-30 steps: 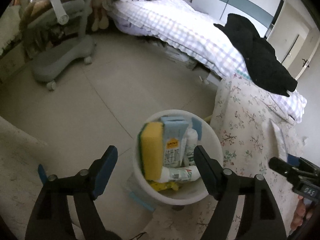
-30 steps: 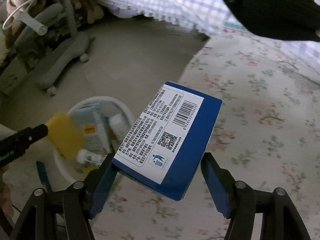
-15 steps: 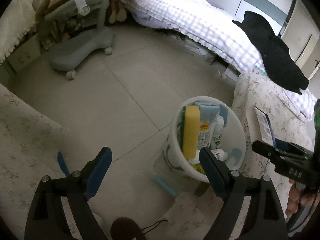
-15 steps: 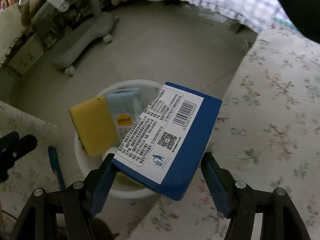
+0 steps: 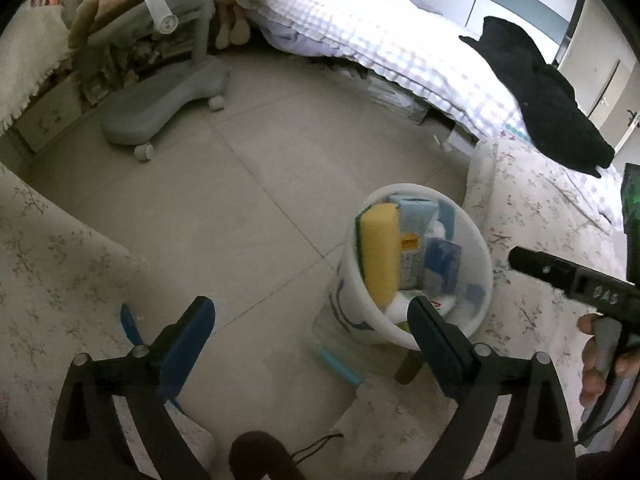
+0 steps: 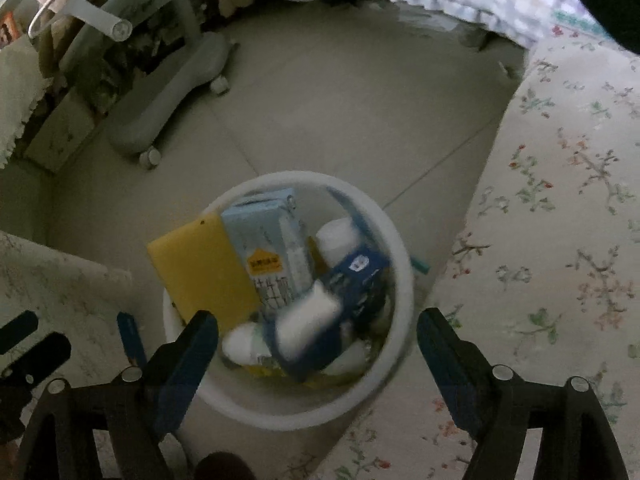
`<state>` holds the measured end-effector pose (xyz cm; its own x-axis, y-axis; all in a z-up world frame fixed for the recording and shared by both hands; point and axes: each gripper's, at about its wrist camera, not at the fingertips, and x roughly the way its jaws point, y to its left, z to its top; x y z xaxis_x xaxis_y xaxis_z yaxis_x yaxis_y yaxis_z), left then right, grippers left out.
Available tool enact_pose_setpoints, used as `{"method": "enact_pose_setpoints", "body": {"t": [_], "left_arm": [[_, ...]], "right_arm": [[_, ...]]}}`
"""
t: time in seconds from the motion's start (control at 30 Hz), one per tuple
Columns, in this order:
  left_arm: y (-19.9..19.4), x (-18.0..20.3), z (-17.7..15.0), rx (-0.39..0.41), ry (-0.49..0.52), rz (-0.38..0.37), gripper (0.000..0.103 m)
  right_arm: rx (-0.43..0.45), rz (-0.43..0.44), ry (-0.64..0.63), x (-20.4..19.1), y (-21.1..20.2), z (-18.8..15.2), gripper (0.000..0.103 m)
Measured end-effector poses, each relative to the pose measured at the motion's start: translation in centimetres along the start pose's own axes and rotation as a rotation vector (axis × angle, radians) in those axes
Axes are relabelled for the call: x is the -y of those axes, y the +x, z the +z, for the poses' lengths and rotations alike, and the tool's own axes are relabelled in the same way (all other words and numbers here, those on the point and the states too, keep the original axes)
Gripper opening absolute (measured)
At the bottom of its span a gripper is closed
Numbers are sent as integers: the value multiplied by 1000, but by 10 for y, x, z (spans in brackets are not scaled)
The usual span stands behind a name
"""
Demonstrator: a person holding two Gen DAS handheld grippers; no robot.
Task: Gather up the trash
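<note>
A white round trash bucket (image 6: 404, 264) stands on a tiled floor (image 6: 340, 120), directly ahead of and below the right gripper (image 6: 318, 340). That gripper's two blue-padded fingers (image 6: 184, 356) are spread wide with nothing between them, one on each side of the bucket's near rim.

Inside the bucket, a dark blue box (image 6: 344, 300) lies tilted at the near right, blurred. To its left a pale blue carton (image 6: 272, 248) with a yellow label stands upright, and left of that a yellow sponge (image 6: 200, 268) leans against the wall, its top corner above the rim. A white bottle cap (image 6: 340, 238) shows behind the box.

In the left wrist view the left gripper (image 5: 310, 336) is also spread wide and holds nothing. The same bucket (image 5: 476, 240) sits ahead and to its right, partly behind its right finger, with the sponge (image 5: 380, 252), carton (image 5: 412, 236) and blue box (image 5: 440, 264) visible inside. Farther right, a hand (image 5: 600, 360) grips the handle of the other tool.

Floral-print fabric (image 6: 560, 240) covers the surface to the right of the right gripper, touching or just beside the bucket. A blue strip (image 5: 340, 368) lies on the floor at the bucket's near base. Far ahead to the left is a grey wheeled chair base (image 5: 160, 104). Far ahead to the right is a bed with a checked cover (image 5: 400, 48) and a black garment (image 5: 540, 100) on it.
</note>
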<state>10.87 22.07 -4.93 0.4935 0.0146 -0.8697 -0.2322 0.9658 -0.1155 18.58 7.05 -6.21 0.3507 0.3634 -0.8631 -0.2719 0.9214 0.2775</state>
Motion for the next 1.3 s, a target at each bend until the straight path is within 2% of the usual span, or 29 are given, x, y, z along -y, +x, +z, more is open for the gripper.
{"method": "enact_pose_setpoints", "body": {"t": [0.1,0.27,0.4,0.47,0.63,0.77,0.87,1.13,1.3], "left_arm": [[-12,10,-6,7,-11,-60,103],[-35,40,-19,30,53,-84,103],[-55,63,-40,26,110,-87,103],[-67,73,-51,24,136,-100,103],[-89,92,-74,67,173,-63,103],[-97,103,-89,95,174,-37,103],[-96,111,-97,99,182,-29,103],[-92,124,-108,109,211,-11,103],[-93,126,-108,119,214,-14,103]], "right_arm": [[23,-9,56,10,-24,-3,85],[74,-96,59,16,-77,-20,87],[124,-190,53,18,-123,-50,96],[146,-217,52,20,-144,-68,97],[208,-266,83,30,-184,-121,99],[256,-305,167,50,-196,-158,100],[263,-344,203,62,-193,-170,100],[247,-396,228,79,-181,-174,100],[258,-391,234,80,-183,-176,100]]}}
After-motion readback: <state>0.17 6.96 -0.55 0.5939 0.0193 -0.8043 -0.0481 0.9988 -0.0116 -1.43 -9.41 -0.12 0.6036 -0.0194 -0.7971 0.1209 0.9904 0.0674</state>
